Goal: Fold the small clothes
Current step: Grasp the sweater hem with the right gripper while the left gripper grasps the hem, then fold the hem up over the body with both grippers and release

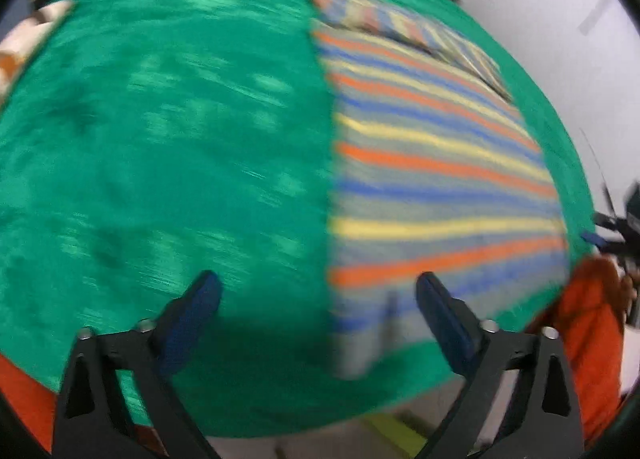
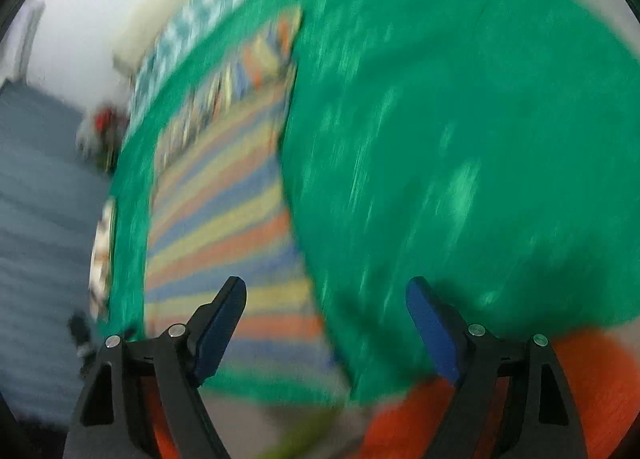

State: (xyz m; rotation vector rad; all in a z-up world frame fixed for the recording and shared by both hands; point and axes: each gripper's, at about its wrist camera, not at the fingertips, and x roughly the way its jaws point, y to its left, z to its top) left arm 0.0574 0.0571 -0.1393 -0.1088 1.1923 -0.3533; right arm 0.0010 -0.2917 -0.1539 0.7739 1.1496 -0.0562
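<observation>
Striped garment (image 1: 436, 163) lies lengthwise away from us on the green bench (image 1: 180, 139), ahead-right of our left gripper (image 1: 320, 295), ahead-left of our right gripper (image 2: 326, 299); both jaws wide, empty.

A table under a green cloth (image 1: 180, 147) fills both views, all of it motion-blurred. Lying flat on the cloth — one striped garment (image 1: 432, 163) in orange, blue and yellow bands, set toward the cloth's right side from the left wrist camera, toward the left side from the right wrist. A folded part shows along the garment's far end.
</observation>
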